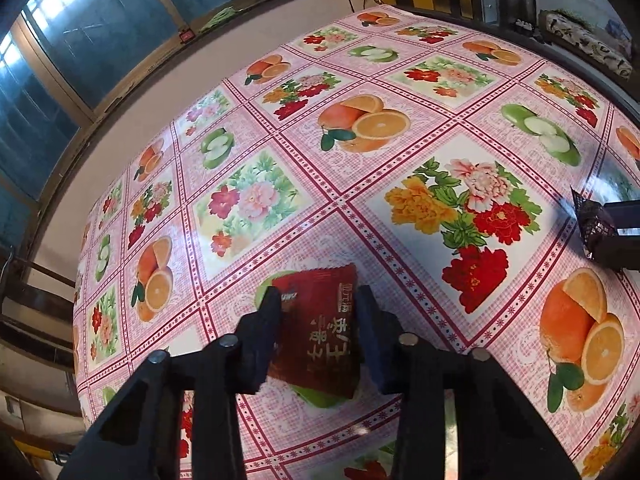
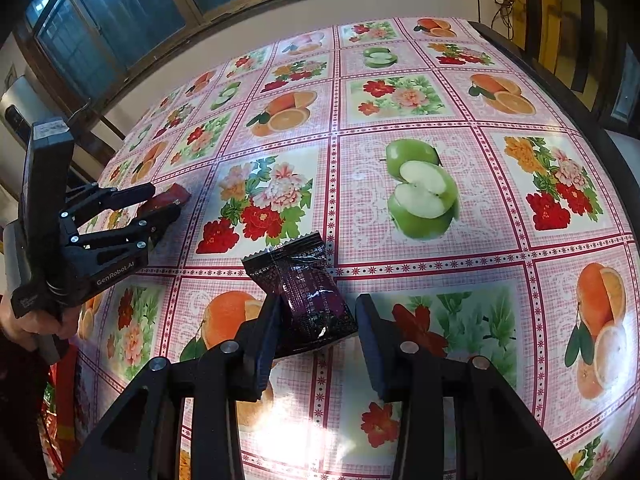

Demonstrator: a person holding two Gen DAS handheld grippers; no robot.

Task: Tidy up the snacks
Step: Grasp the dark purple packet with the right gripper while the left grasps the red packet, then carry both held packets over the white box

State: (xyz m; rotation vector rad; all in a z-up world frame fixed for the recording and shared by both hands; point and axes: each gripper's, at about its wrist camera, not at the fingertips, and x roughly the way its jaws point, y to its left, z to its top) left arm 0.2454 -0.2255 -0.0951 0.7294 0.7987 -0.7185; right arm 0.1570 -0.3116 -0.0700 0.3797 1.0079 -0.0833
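A red snack packet (image 1: 316,328) with gold characters lies on the fruit-and-flower tablecloth (image 1: 400,160). My left gripper (image 1: 318,300) stands over it with a finger on each side, jaws apart. The left gripper also shows in the right wrist view (image 2: 168,204), with the red packet (image 2: 172,194) between its tips. A dark purple snack packet (image 2: 308,292) lies on the tablecloth (image 2: 420,160). My right gripper (image 2: 318,304) is open around it, the left finger touching its edge, the right finger apart from it. The purple packet's corner (image 1: 588,220) and the right gripper show at the right edge of the left wrist view.
The table's far edge runs along a white wall (image 1: 200,64) under windows (image 1: 80,20). A dark table rim (image 2: 560,92) bounds the right side. Red packaging (image 2: 64,400) shows at the lower left, below the table edge.
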